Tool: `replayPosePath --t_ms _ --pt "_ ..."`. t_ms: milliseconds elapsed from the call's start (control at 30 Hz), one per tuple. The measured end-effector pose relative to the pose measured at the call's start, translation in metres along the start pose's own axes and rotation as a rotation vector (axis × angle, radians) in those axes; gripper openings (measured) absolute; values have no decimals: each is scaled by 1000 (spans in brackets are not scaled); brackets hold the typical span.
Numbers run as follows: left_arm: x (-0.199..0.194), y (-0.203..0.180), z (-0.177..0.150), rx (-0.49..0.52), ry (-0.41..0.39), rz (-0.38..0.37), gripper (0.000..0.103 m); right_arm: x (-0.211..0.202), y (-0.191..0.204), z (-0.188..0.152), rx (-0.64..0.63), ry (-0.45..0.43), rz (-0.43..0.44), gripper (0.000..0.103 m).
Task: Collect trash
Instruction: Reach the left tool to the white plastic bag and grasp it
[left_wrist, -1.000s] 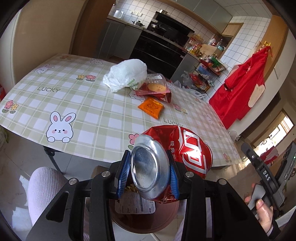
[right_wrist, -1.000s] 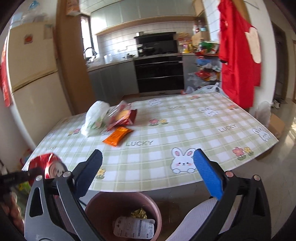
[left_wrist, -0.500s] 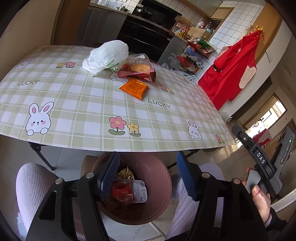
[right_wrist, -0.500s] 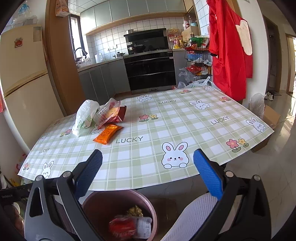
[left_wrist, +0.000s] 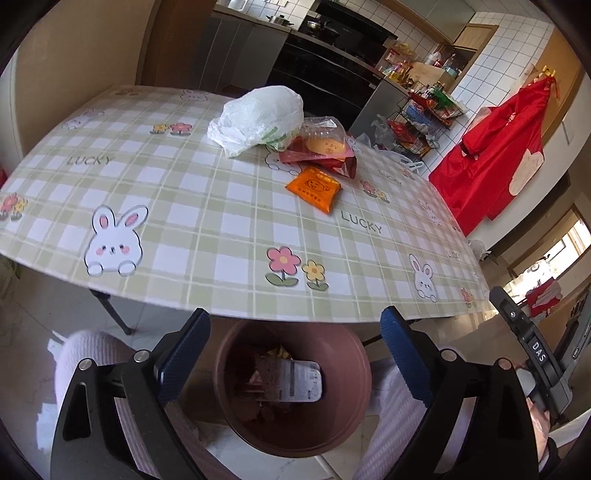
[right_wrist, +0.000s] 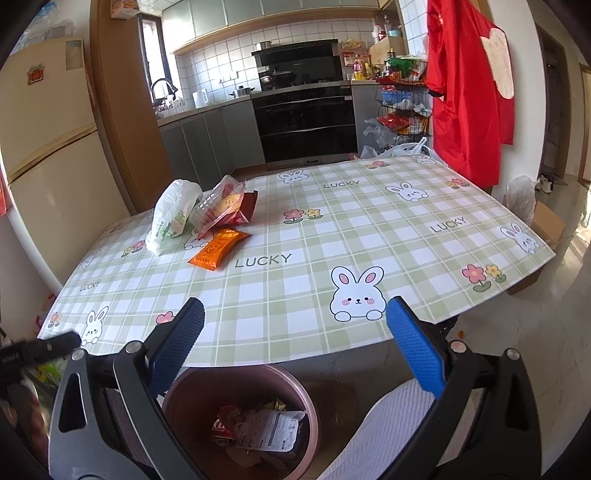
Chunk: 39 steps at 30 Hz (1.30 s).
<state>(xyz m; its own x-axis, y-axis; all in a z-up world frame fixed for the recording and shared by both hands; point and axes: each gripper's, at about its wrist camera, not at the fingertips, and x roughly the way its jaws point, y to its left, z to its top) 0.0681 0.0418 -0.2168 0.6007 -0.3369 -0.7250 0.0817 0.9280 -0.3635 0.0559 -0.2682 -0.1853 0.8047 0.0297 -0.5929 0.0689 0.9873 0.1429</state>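
My left gripper (left_wrist: 295, 328) hangs over the brown waste bin (left_wrist: 354, 354), its jaws still opening with nothing between them. The crushed red can (right_wrist: 225, 421) lies inside the bin (right_wrist: 177, 391) beside a white wrapper (right_wrist: 269, 428). On the checked table lie a white plastic bag (left_wrist: 258, 118), a clear pastry pack on red wrappers (left_wrist: 325, 147) and an orange snack packet (left_wrist: 314, 188). My right gripper (right_wrist: 293, 325) is held open and empty above the table's near edge; the bag (right_wrist: 171, 216) and orange packet (right_wrist: 218, 251) lie far to its left.
The bin stands on the floor under the table's near edge (left_wrist: 221, 310), between a person's knees in pale trousers (left_wrist: 85, 354). A red apron (left_wrist: 495, 147) hangs on the right wall. Kitchen counters and a wire rack (right_wrist: 402, 107) lie beyond the table.
The left gripper opened and let go of the crushed red can, which dropped into the bin. The left view now looks lower over the bin. The right gripper stayed open.
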Motion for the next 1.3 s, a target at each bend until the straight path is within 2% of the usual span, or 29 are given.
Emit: replayPosePath --t_ms 233,367,567,733,1000,1300 --pt "20 -7 85 123 -96 113 94 32 3 30 -4 15 5 97" --pt "56 -16 130 201 -111 171 95 51 3 46 -24 3 21 97" --pt "126 -22 174 256 -93 231 95 88 -10 68 -35 32 19 97" --pt "168 -15 198 231 -76 250 95 115 -25 85 -38 58 1 97" --pt "206 -3 218 233 -60 255 95 148 -44 103 9 80 10 97" --pt "222 21 220 194 -42 251 95 174 -22 119 -26 110 75 97"
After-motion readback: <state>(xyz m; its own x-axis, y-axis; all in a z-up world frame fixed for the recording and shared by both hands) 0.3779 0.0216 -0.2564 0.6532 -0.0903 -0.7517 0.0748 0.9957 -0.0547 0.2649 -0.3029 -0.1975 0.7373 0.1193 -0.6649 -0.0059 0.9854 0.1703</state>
